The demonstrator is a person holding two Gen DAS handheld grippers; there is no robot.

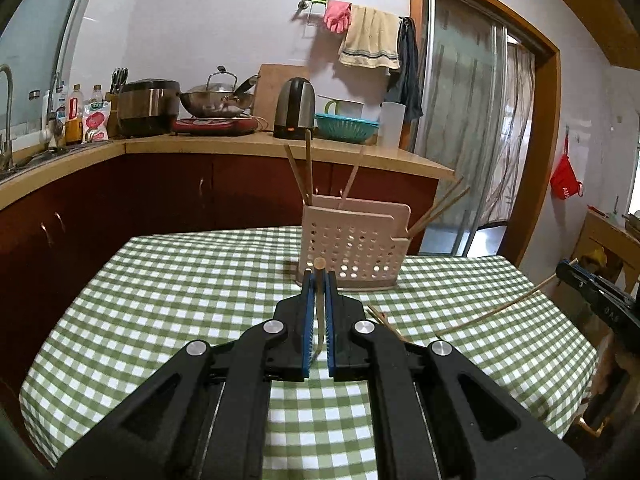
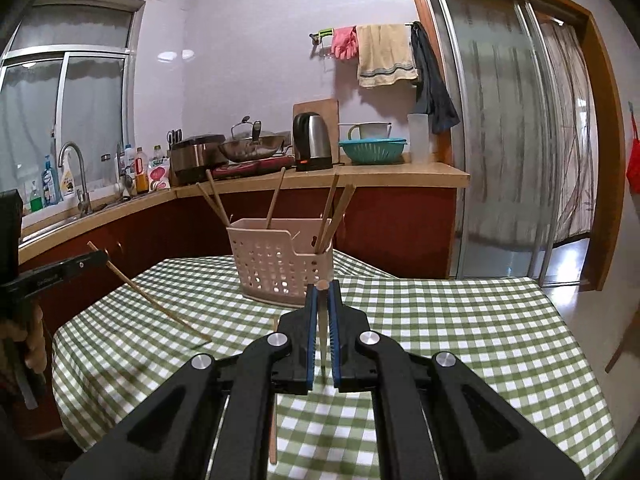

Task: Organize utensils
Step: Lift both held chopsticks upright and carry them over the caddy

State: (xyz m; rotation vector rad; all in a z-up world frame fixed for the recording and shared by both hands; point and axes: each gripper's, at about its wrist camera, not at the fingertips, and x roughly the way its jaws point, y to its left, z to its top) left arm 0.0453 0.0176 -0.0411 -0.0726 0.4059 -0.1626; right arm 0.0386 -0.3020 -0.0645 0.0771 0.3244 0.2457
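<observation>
L gripper [image 1: 319,276] is clamped shut on a chopstick [image 1: 319,304], held endwise between the blue pads w/ its round tip poking out front. R gripper [image 2: 322,286] is likewise closed on a second chopstick [image 2: 322,320], also seen end-on. Both are held above the green checked tablecloth [image 1: 180,280]. Loose chopsticks [image 1: 384,320] are seen lying on the cloth just past the L gripper; another one [image 2: 273,436] lies by the R gripper. Further back, near the table's far edge, a pink perforated utensil holder [image 1: 352,248] stands upright w/ several chopsticks [image 1: 308,168] leaning inside. Behind it, a kitchen counter [image 1: 240,146] w/ kettle [image 1: 294,108] & wok [image 1: 218,100] is visible
</observation>
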